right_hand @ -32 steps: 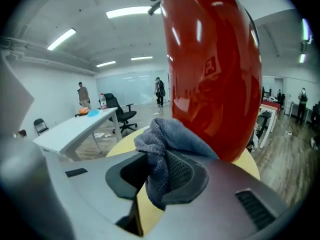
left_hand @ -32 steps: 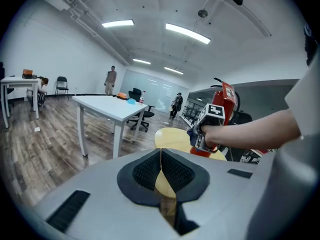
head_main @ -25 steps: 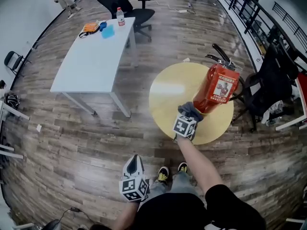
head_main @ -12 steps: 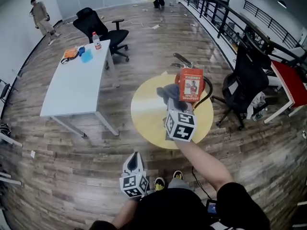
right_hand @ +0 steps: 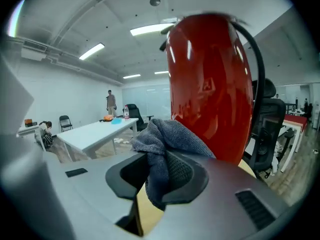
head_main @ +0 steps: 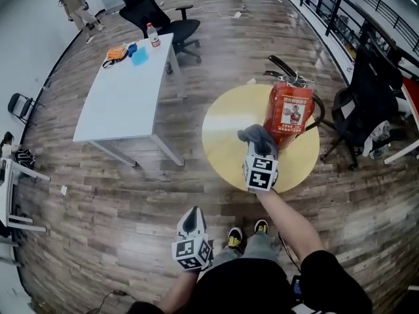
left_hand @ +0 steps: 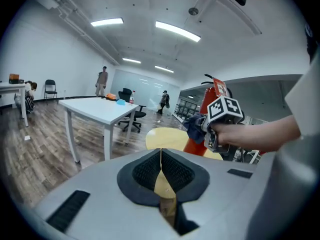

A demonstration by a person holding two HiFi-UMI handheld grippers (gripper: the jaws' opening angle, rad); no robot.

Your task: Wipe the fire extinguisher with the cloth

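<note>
The fire extinguisher [head_main: 289,112] stands on the round yellow table [head_main: 220,150], toward its far right edge, with its printed label facing the person. Its black handle [head_main: 283,67] sits on top, and a black hose [head_main: 317,110] curves down its right side. In the right gripper view the red body [right_hand: 210,79] fills the middle of the picture, close ahead of the jaws.

The grey cloth [head_main: 258,137] is bunched against the lower left of the extinguisher's body, on the side nearest the person. The right gripper [head_main: 260,152] has its jaws closed on the cloth. Its own view shows the fabric [right_hand: 165,146] pinched between the two black pads, spilling above them toward the red body and hanging below them. The person's bare forearm reaches over the near edge of the round table to hold it there.

The left gripper [head_main: 190,221] hangs low over the wooden floor, well apart from the round table and close to the person's body. Its jaws [left_hand: 161,159] are pressed together with nothing between them.

Left of the round table stands a white table [head_main: 124,90]. At its far end are a bottle [head_main: 154,34], an orange item [head_main: 116,53] and a blue item [head_main: 138,55]. A black office chair [head_main: 157,15] stands beyond the white table. Another black chair [head_main: 366,97] stands just right of the round table.
</note>
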